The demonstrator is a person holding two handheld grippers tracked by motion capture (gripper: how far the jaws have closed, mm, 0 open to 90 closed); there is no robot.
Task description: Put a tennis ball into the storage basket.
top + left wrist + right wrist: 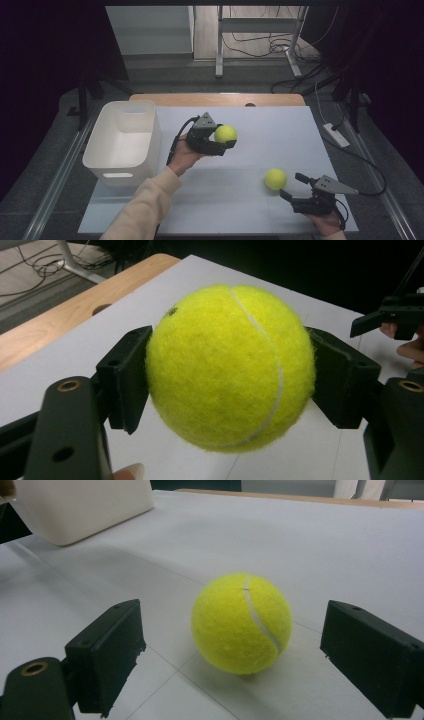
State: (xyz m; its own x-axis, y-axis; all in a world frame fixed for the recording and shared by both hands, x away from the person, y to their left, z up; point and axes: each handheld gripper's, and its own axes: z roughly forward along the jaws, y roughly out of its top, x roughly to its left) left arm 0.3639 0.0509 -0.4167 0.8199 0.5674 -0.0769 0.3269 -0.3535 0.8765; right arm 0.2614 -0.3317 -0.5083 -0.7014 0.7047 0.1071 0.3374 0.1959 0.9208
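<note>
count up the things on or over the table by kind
tennis balls: 2, one clamped in the left tongs, one lying on the table ahead of the open right tongs
white bins: 1
total: 3

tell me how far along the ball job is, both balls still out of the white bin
Nothing looks finished: the white bin appears empty in the high view. In hand: the left gripper is clamped on one tennis ball, held off the table to the right of the bin. Left: that ball probably goes into the bin, and the second tennis ball lies on the table between the open jaws of the right gripper, not yet gripped.
</note>
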